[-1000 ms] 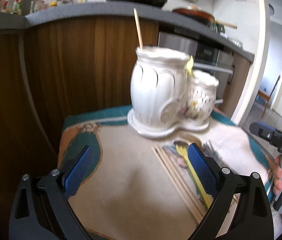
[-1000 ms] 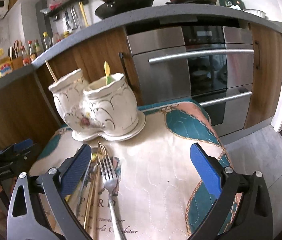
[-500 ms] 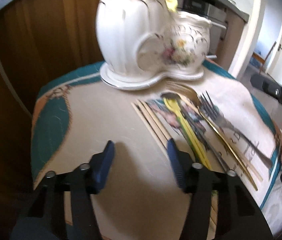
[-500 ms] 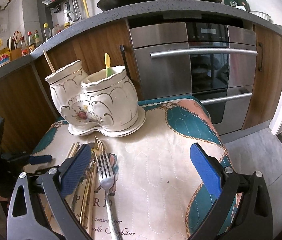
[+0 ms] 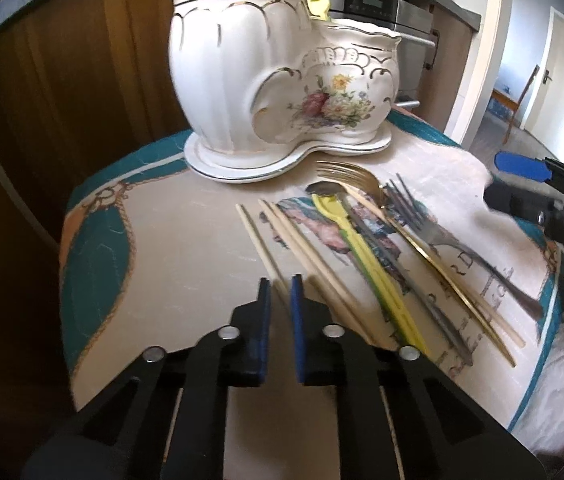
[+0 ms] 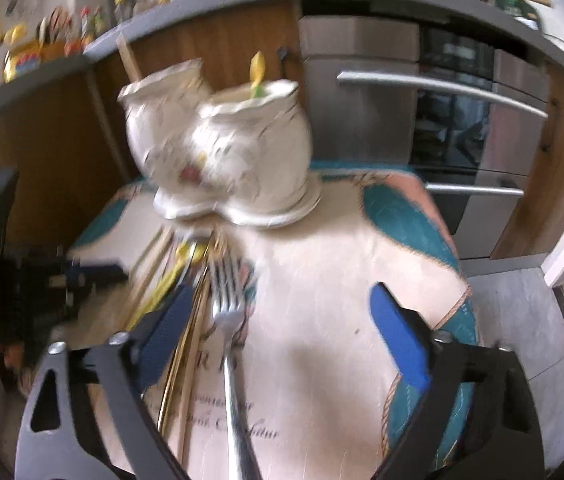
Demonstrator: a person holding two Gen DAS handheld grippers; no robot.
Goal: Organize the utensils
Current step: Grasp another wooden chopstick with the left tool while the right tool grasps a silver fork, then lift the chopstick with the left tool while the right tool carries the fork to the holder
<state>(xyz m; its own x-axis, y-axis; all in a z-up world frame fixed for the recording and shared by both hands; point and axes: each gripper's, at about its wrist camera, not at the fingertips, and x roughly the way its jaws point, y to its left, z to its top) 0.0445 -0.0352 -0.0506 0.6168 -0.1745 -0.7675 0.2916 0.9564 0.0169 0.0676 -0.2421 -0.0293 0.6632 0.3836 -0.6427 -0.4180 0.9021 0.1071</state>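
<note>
A second ago the left tongs [image 5: 280, 292] stood spread wide and level with the white ceramic holder [image 5: 282, 72]; half a second ago they had dipped toward the bench [image 5: 186, 248] and begun to narrow. Now their blue pads stand almost together, low over the cloth, with the leftmost wooden chopstick [image 5: 260, 246] running into the slim gap between them. The right tongs [image 6: 282, 320] remain spread wide but have tipped down and forward, so the silver fork [image 6: 226, 320] now lies between their pads, and that view has gone blurred.
</note>
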